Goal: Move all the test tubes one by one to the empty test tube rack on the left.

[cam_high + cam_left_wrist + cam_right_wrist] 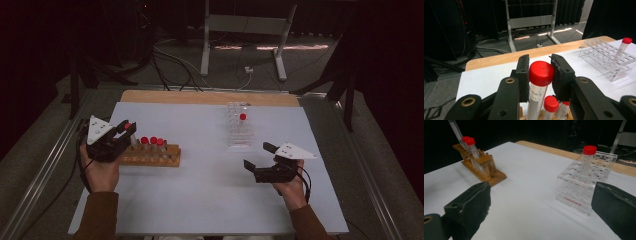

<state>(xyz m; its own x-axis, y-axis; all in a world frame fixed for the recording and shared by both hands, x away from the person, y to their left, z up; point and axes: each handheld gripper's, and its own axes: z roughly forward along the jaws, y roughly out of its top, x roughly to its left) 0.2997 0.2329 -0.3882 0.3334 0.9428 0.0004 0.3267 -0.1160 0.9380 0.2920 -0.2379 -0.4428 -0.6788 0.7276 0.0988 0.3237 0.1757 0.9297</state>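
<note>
Readable print on the rack and the held tube

The brand word "Labshark" is printed in red on the lower front edge of the clear plastic rack [584, 183], as seen in the right gripper view. On the white label of the red-capped tube [537, 87] in the left gripper view, handwritten or printed letters resembling "shark" and a line ending in "mL" are partly seen; the rest is covered by the jaw.

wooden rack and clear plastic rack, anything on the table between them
Nothing: in the high view, bare white table top separates the wooden rack from the clear plastic rack. The right gripper view shows the same.
</note>
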